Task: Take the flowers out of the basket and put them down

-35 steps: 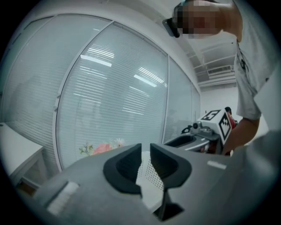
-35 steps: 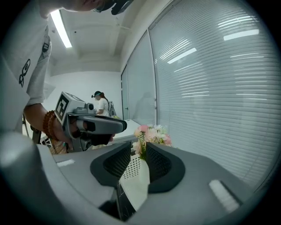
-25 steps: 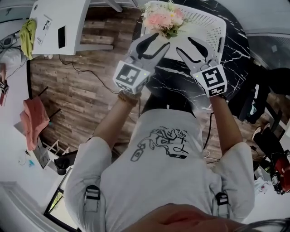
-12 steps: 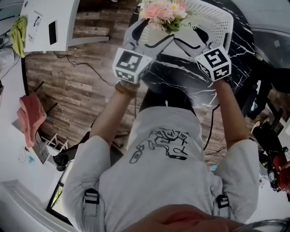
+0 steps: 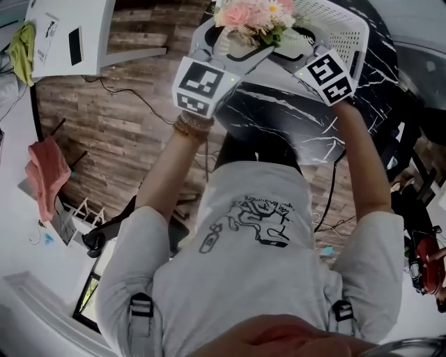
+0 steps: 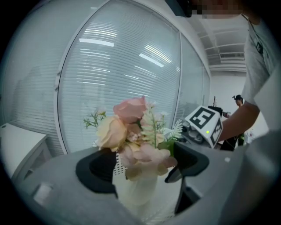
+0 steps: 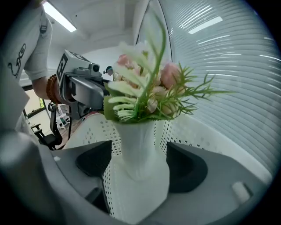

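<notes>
A bunch of pink and cream flowers (image 5: 254, 17) stands in a white vase (image 6: 136, 193) inside a white perforated basket (image 5: 334, 21) on the black marble table (image 5: 279, 111). My left gripper (image 5: 233, 45) reaches in from the left. Its jaws are opening, with the vase and the lower blooms (image 6: 131, 132) between them and a gap at each pad. From the right comes my right gripper (image 5: 293, 45), jaws also opening around the vase neck (image 7: 140, 145), pads not pressing on it. The vase's foot is hidden.
The basket wall (image 7: 88, 132) rises close behind the vase. A glass wall with blinds (image 6: 123, 66) stands beyond the table. Wooden floor (image 5: 118, 132), a white cabinet (image 5: 70, 35) and a pink cloth (image 5: 45, 178) lie to the left.
Both grippers have moved forward from in front of the basket to either side of the flowers. Their jaws have spread wider.
</notes>
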### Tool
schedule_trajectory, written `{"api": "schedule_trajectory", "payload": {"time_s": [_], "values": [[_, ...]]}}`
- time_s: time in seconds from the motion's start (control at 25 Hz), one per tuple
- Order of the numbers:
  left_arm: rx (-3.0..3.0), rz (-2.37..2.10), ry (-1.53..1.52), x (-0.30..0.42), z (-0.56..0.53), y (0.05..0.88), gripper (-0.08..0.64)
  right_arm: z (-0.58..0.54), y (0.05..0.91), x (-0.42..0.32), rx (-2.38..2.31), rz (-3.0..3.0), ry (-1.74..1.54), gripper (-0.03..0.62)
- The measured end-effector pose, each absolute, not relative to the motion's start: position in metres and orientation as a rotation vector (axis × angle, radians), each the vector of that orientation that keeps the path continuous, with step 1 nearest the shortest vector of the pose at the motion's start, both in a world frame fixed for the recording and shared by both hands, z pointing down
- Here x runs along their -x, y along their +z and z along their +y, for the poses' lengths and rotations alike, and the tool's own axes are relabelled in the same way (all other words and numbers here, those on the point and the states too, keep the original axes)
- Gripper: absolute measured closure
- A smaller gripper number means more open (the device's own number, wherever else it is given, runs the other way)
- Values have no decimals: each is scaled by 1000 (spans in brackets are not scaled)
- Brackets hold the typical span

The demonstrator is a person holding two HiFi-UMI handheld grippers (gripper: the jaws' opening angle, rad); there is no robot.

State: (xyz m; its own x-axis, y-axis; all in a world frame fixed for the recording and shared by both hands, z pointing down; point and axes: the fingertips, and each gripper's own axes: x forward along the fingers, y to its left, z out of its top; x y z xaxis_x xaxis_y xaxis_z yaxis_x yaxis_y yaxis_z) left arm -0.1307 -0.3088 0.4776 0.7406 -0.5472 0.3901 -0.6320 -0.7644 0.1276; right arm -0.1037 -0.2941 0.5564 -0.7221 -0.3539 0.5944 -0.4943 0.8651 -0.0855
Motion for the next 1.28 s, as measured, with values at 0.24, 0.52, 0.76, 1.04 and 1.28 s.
{"api": "schedule_trajectory", "payload": {"time_s": [0.24,0.52,0.76,1.04,1.28], "values": [[-2719,-911,524,129,-317,482,149,-306,575,117,-576,-2493,341,176],[-2728,-897,550,127,-316,485,149,-313,589,140,-519,-2542,327,166],[-2724,-903,543,129,-317,483,153,-320,591,154,-492,-2586,286,167],[-2717,-917,542,130,-319,484,164,-321,591,159,-487,-2610,239,195],[-2716,-905,537,130,-317,482,172,-319,589,157,-511,-2617,224,201]]}}
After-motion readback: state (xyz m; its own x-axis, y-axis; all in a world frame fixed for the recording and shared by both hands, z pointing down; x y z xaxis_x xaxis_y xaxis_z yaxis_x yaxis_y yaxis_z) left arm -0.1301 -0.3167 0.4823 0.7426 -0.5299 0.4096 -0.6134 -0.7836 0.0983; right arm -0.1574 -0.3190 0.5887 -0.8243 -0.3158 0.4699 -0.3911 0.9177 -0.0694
